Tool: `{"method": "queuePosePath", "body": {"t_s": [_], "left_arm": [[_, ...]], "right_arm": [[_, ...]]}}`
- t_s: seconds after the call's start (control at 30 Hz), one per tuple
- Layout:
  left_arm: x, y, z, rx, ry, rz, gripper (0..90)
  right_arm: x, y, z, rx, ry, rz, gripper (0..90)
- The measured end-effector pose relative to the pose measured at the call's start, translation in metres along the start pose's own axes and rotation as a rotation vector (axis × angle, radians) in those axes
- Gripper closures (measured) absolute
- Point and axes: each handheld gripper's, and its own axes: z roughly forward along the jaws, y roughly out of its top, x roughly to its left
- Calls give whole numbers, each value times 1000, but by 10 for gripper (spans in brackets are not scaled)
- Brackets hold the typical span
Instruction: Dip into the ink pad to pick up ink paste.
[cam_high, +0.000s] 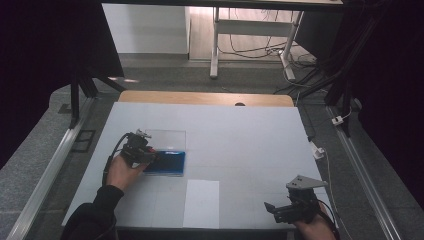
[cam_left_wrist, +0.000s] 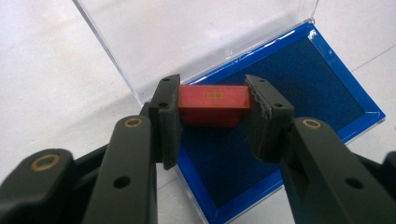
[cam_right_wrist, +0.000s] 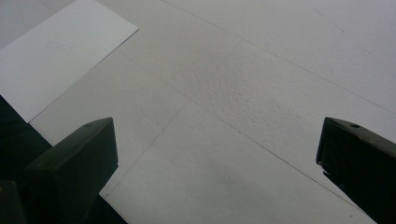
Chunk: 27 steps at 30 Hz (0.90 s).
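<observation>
A small red block (cam_left_wrist: 214, 101) with a gold mark on its top is clamped between the pads of my left gripper (cam_left_wrist: 214, 105), just above the near left corner of an open blue-lined case (cam_left_wrist: 299, 88). The case's clear lid (cam_left_wrist: 196, 32) lies flat beyond it. In the high view, the left gripper (cam_high: 148, 152) sits at the left end of the blue case (cam_high: 170, 163). My right gripper (cam_right_wrist: 217, 154) stands open over bare white table cover, nothing between its jaws; in the high view the right gripper (cam_high: 272, 207) is near the table's front right edge.
A white sheet of paper (cam_high: 201, 202) lies at the front middle of the table (cam_high: 240, 135); the same sheet (cam_right_wrist: 56, 51) appears upper left in the right gripper view. Desk legs and cables stand beyond the table's far edge.
</observation>
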Motion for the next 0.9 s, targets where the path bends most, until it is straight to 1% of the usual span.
{"method": "queuePosePath", "body": {"t_s": [0.07, 0.23, 0.3, 0.33, 0.37, 0.43, 0.47, 0.5, 0.63, 0.8, 0.9], "left_arm": [[-5, 0, 0, 1, 30, 26, 589], [-24, 3, 1, 22, 143, 118, 589], [-25, 3, 2, 24, 152, 124, 589], [-23, 3, 1, 21, 136, 106, 588], [-18, 2, 1, 14, 111, 82, 588], [-9, -1, 0, -7, 52, 33, 587], [-5, -3, 0, -17, 32, 23, 587], [-4, -4, 0, -25, 21, 17, 587], [-4, -4, -1, -33, 21, 48, 585], [-2, -4, -2, -32, 12, 57, 584], [-1, -4, -2, -41, 2, 58, 583]], "right_arm": [[0, 0, 0, 1, 0, 0, 0], [0, 0, 0, 3, -1, -4, 0], [1, 0, 0, 5, -1, -6, 0], [1, 0, 0, 8, -1, -9, 0], [1, 0, 0, 8, 0, -12, 0], [1, 0, 0, 6, -1, -13, 0], [1, 0, 0, 6, -1, -13, 0], [1, 0, 1, 8, -1, -11, 0], [1, 0, 1, 9, -3, -12, 0], [1, 0, 1, 8, -3, -12, 0], [1, 0, 1, 9, -2, -13, 0]]}}
